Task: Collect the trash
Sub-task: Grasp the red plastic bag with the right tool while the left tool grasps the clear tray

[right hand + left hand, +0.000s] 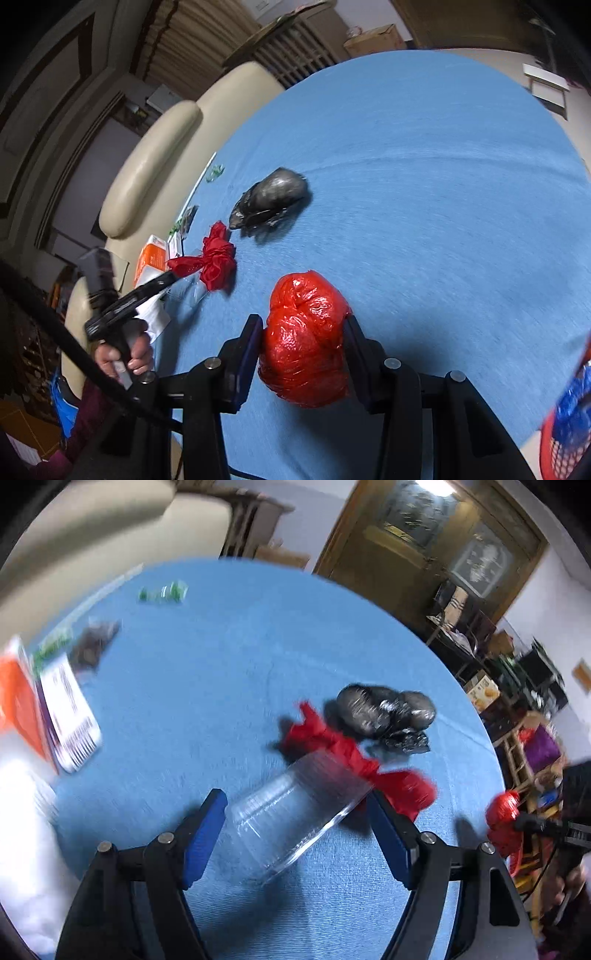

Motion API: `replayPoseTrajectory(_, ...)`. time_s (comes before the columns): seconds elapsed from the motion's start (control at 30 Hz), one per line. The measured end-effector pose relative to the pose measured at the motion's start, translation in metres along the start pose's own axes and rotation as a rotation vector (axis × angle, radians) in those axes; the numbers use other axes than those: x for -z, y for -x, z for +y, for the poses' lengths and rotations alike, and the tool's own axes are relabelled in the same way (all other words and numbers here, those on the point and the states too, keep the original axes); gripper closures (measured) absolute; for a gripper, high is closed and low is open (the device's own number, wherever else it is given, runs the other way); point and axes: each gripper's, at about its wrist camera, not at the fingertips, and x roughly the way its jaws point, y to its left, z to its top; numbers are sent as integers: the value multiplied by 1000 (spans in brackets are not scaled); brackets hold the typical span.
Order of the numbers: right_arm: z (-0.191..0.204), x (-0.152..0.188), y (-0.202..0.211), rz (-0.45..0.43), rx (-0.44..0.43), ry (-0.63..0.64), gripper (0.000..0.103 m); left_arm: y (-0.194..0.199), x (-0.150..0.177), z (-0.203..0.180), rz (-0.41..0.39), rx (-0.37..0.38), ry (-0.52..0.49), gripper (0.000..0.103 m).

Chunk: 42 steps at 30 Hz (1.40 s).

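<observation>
My left gripper (295, 808) is open around a clear plastic cup (295, 812) that lies on its side on the blue table (221, 672); the fingers stand apart from it. A crumpled red bag (332, 746) lies just beyond the cup, and a black bag bundle (384, 709) lies behind that. My right gripper (303, 339) is shut on a balled red plastic bag (304, 339), held above the table (424, 166). In the right wrist view the red crumpled bag (216, 258) and the black bundle (273, 197) lie ahead to the left.
An orange and white box (40, 709), a dark wrapper (92, 646) and a green wrapper (162, 592) lie at the table's left edge. A cream sofa (147, 177) stands beyond the table. A red and blue mesh basket (569, 417) is at the right.
</observation>
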Motion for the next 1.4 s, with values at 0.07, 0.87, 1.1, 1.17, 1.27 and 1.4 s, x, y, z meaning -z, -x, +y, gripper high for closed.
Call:
replayPoseTrajectory(0.07,-6,8,14,-17,10,-4,56,-3,7,0,7,-2,32,25)
replayPoseTrajectory(0.87,-35,50,74,-123,-2,-56,56,20,135,-136,52,-45,4,74)
replayPoseTrajectory(1.1,-53,59,85,-133,11,-81,56,47,131,-143,7,-66,-117,26)
replayPoseTrajectory(1.17,-56,58,86,-135,4,-91,56,53,120,-142,-16,-104,-168,24)
replayPoseTrajectory(1.27,-53,58,84,-131,1,-81,56,48,103,-139,-18,-119,-220,24)
replayPoseTrajectory(1.4,-47,57,80,-124,10,-64,56,21,83,-146,40,-23,-274,23)
